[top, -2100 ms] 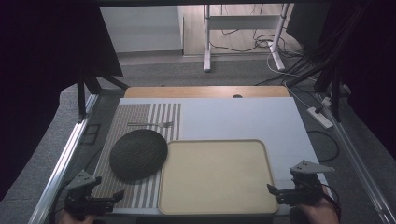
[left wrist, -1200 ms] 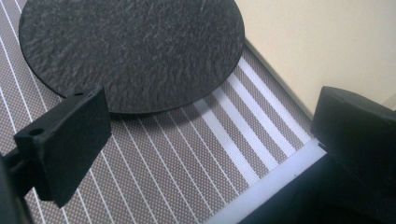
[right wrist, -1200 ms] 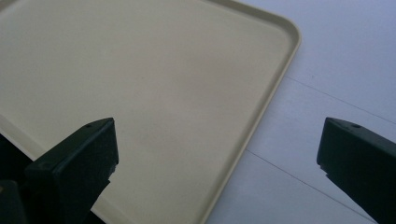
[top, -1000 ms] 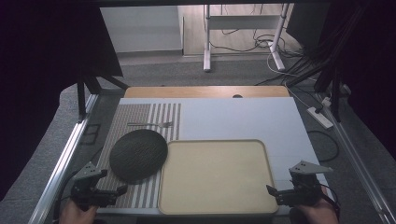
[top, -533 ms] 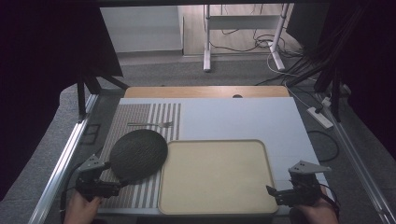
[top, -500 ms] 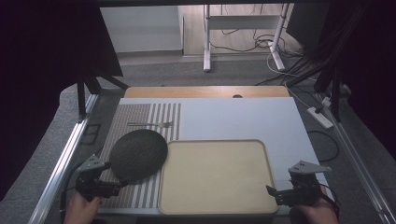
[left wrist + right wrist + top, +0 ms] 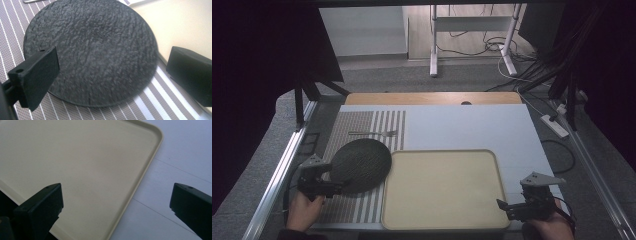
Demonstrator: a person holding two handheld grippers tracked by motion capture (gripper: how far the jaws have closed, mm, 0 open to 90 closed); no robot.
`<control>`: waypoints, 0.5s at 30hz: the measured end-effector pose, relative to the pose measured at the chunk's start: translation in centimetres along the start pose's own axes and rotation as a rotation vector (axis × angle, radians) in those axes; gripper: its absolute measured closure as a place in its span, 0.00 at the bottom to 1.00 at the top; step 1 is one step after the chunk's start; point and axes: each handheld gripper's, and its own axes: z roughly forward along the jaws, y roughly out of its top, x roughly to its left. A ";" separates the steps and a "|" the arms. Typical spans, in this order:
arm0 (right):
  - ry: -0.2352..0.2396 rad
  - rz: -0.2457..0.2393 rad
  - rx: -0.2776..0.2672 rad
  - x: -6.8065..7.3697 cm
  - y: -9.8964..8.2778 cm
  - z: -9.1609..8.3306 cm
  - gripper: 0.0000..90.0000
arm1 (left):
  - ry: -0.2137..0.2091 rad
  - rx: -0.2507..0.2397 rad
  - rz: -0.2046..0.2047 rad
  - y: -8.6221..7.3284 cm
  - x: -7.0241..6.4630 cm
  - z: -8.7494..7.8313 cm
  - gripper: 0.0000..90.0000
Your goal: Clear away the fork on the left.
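Dim room, pale table: dark round plate (image 7: 360,165) lies on the striped mat (image 7: 362,127), its right edge just beside the beige tray (image 7: 442,220).

Left gripper (image 7: 329,186) sits at the plate's near-left edge with jaws spread wide and nothing between them; in the left gripper view the plate (image 7: 92,50) spans the gap between the jaws, and whether the jaws touch it is hard to make out. A fork (image 7: 373,133) lies on the mat beyond the plate, thin and faint. Right gripper (image 7: 507,207) hovers wide open, holding nothing, at the tray's near-right corner; the right gripper view cuts the tray (image 7: 140,182) off. Surroundings beyond the table (image 7: 472,125) are dark.
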 end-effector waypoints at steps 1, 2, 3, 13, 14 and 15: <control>0.001 0.000 0.001 0.0 0.0 0.0 0.00 | 0.011 0.010 0.003 0.4 0.3 0.4 0.00; 0.001 -0.001 0.001 0.0 0.0 0.0 0.00 | 0.011 0.010 0.003 0.4 0.3 0.4 0.00; 0.001 -0.001 0.001 0.0 0.0 0.0 0.00 | 0.019 0.012 0.004 0.7 0.4 0.6 0.00; 0.001 -0.002 0.002 0.0 0.0 0.1 0.00 | 0.016 0.041 -0.026 2.8 2.0 2.6 0.00; 0.001 -0.004 0.002 0.0 0.0 0.1 0.00 | 0.024 0.046 -0.017 3.3 2.3 2.9 0.00; 0.001 -0.004 0.002 0.0 0.0 0.1 0.00 | 0.024 0.046 -0.017 3.3 2.3 2.9 0.00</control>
